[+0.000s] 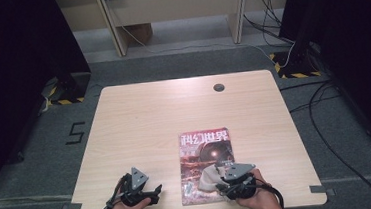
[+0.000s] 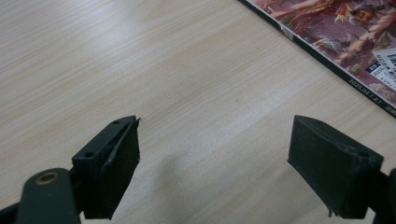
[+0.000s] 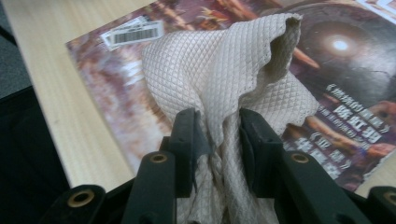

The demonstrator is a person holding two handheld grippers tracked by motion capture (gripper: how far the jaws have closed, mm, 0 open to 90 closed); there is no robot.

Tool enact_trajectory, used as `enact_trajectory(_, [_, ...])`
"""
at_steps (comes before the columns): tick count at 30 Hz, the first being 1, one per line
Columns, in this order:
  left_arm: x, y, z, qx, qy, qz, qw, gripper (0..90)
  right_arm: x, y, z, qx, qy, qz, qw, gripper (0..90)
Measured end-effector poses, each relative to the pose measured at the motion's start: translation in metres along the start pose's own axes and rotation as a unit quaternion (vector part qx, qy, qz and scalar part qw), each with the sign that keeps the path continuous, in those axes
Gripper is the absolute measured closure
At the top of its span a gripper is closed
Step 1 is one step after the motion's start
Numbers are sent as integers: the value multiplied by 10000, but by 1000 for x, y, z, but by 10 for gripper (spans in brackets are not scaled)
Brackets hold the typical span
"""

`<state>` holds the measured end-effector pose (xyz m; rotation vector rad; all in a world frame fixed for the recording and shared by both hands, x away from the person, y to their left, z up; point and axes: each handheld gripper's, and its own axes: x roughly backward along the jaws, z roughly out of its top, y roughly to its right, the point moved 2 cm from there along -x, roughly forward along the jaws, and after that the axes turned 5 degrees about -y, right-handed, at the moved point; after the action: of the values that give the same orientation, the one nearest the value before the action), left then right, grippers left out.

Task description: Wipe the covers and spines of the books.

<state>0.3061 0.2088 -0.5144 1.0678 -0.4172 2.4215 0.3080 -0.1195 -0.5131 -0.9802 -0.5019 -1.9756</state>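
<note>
Item, right gripper (image 3: pixel 217 135): I have its two black jaws pinched on a bunched fold of cloth (image 3: pixel 224 74), the pads pressing from both sides. Cloth: beige, quilted in a fine diamond pattern, stitched hem along the edge; it rises from the jaws in a loose crumpled peak with one hollow curl at the top. In the high view the same cloth (image 1: pixel 210 177) lies over the near part of the magazine (image 1: pixel 205 153), just ahead of my right gripper (image 1: pixel 225 177).

Item, magazine (image 3: pixel 345 70): glossy cover, dark reds and browns, a bright round glow at the middle, large pale characters across the top, smaller pale characters lower down, a white barcode label (image 3: pixel 133 33) at one corner. It lies flat on the table (image 1: pixel 164 111), near the front edge, right of centre.

Item, left gripper (image 2: pixel 215 163): my jaws stand wide apart over bare wood, nothing between the pads. In the high view it (image 1: pixel 155 191) rests near the front edge, left of the magazine and apart from it; the magazine's edge (image 2: pixel 327 42) crosses the far corner of its own view.

Item, table: pale wood grain, one round dark cable hole (image 1: pixel 219 87) near the far edge.
</note>
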Motion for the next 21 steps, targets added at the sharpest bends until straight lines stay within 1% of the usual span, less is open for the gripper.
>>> enact_trajectory(2, [0,0,0,-5,5,-11,10000,162,2,-3,-2,58,1,34,10000,687])
enact_trajectory(6, [0,0,0,-30,-8,-12,10000,162,4,0,-7,-32,80,76,9999,687])
enact_trajectory(7, [0,1,1,-18,8,-9,10000,162,5,2,-8,-81,64,43,9999,687])
enact_trajectory(10, [-1,1,0,-36,1,-35,10000,162,8,13,-11,-166,80,-168,9997,686])
enact_trajectory(12, [-1,1,1,-30,4,-33,10000,162,11,18,-14,-256,72,-248,9993,687])
enact_trajectory(13, [-1,1,1,-24,12,-29,10000,162,12,18,-15,-296,63,-241,9993,687])
enact_trajectory(15, [-1,1,1,-20,7,-33,10000,162,14,17,-17,-268,48,-276,9992,687])
enact_trajectory(18, [-2,1,1,-17,1,-36,10000,162,17,10,-21,-199,24,-255,9995,688])
enact_trajectory(21, [-2,1,1,-28,0,-33,10000,162,21,5,-27,-205,52,-257,9994,688])
